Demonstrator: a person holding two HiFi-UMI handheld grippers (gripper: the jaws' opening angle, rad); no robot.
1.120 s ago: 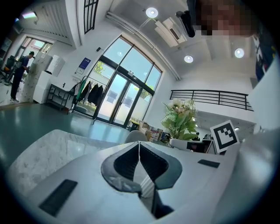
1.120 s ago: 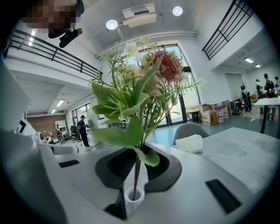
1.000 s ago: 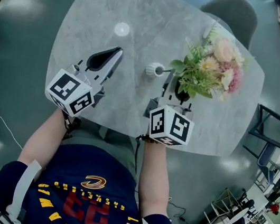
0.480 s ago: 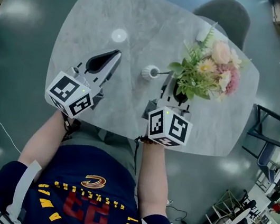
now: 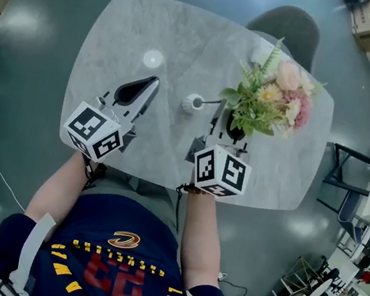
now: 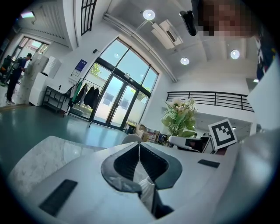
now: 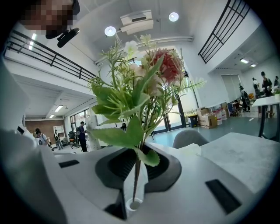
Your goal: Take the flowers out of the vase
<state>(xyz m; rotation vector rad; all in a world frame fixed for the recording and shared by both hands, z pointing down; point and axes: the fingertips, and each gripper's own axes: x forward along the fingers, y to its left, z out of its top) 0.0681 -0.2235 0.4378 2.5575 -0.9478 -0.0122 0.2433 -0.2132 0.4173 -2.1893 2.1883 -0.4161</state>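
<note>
The right gripper (image 5: 227,121) has its fingers (image 7: 114,167) closed narrowly on the flowers' (image 5: 273,99) thin stem (image 7: 138,175). The stem runs upward, with the blooms leaning far and right. Its lower end reaches the mouth of the small white vase (image 5: 192,102), just left on the bench (image 5: 157,25). Further left, the left gripper (image 5: 153,83) has its fingers pressed together, holding nothing.

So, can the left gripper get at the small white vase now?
Probably yes: only bare grey marble tabletop lies between the left gripper and the small white vase, though its shut jaws must open first.
</note>
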